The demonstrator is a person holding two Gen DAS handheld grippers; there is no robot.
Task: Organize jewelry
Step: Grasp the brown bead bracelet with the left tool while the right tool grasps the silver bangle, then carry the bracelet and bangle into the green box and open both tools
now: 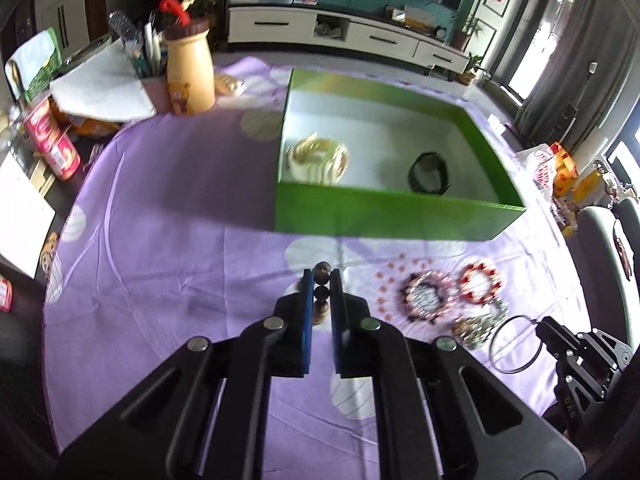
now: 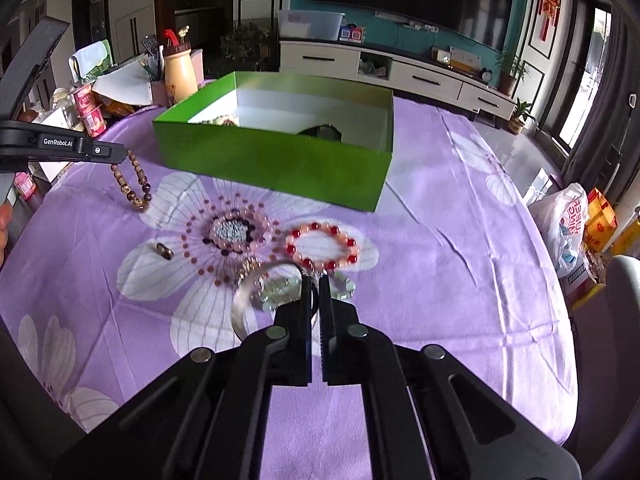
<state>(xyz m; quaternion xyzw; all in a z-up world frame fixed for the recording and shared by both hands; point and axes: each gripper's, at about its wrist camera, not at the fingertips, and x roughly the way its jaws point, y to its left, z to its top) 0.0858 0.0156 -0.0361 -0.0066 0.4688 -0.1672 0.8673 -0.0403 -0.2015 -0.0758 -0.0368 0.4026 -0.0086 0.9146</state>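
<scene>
Fingers [image 1: 307, 300] pinch brown bead bracelet [image 1: 322, 292] short of green box [image 1: 392, 216] near wall

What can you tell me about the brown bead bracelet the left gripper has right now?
The brown bead bracelet is a loop of round wood-like beads, mottled brown and tan with a few darker ones. The left gripper is shut on its top, with three beads stacked between the blue-padded fingers. In the right wrist view the rest hangs down as a loose loop, its lowest beads at or just above the purple cloth; contact cannot be judged. It is outside the green box, off that box's near left corner.
</scene>
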